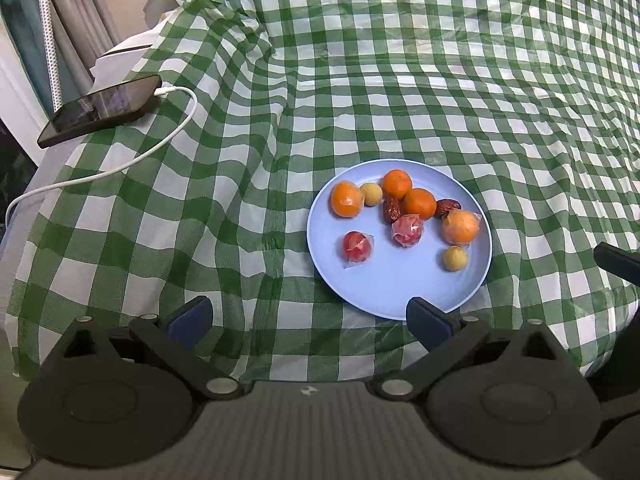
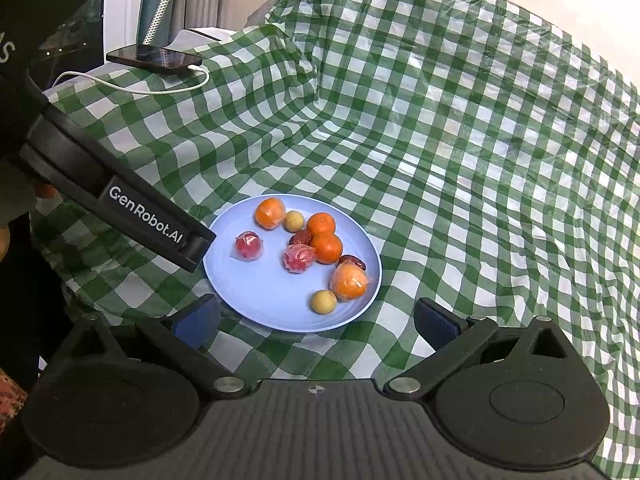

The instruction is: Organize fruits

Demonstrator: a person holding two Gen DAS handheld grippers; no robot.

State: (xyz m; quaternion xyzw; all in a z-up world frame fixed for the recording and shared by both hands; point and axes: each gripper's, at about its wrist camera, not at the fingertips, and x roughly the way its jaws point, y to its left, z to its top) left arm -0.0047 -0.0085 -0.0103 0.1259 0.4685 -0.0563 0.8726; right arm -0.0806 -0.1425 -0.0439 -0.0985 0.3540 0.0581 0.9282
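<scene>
Currently, the plate (image 1: 400, 300) holds all visible fruit: 4 oranges, 2 red wrapped fruits, 2 small yellow fruits and 2 dark dates. It rests on the surface, which is covered by a rumpled green-checked cloth (image 1: 440, 80).

Left tongs (image 1: 310, 320): jaws apart, empty. The plate lies ahead and to the right of them, its near rim beside the right finger.

Right tongs (image 2: 316, 320): jaws apart, empty. The plate lies directly ahead, its near rim between the 2 fingers. Judged nearest to them: the small yellow fruit (image 2: 322, 301) and the wrapped orange (image 2: 349, 281). Round fruit has no long axis; the dates do.

A phone (image 1: 100, 110) on a white cable (image 1: 120, 164) lies at the far left edge, before curtains.
</scene>
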